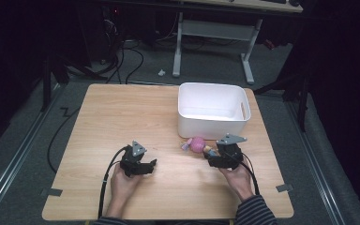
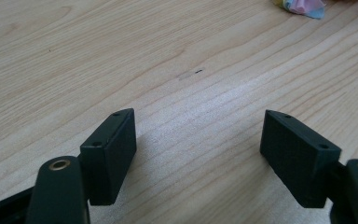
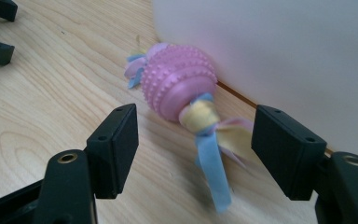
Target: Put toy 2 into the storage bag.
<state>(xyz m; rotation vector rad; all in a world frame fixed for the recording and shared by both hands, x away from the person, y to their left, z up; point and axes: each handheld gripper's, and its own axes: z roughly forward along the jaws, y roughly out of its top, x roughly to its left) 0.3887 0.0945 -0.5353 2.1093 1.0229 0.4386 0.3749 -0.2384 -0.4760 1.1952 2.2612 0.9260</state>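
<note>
A pink knobbly ball toy [image 3: 179,81] with pastel cloth strips [image 3: 212,161] at both ends lies on the wooden table [image 1: 122,117], against the front wall of a white bin [image 1: 213,110]. In the high view the toy [image 1: 197,144] sits just left of my right gripper [image 1: 214,154]. That right gripper [image 3: 193,151] is open, its jaws on either side of the toy's near cloth tail, touching nothing. My left gripper [image 1: 151,165] rests low at the front left of the table. It [image 2: 198,156] is open over bare wood, with a corner of the toy's cloth [image 2: 303,7] far ahead.
The white bin looks empty and stands at the back right of the table. A person's hands hold both grippers from the table's front edge [image 1: 168,216]. Cables [image 1: 105,178] trail back from each gripper. A desk frame [image 1: 213,33] and floor cables lie beyond the table.
</note>
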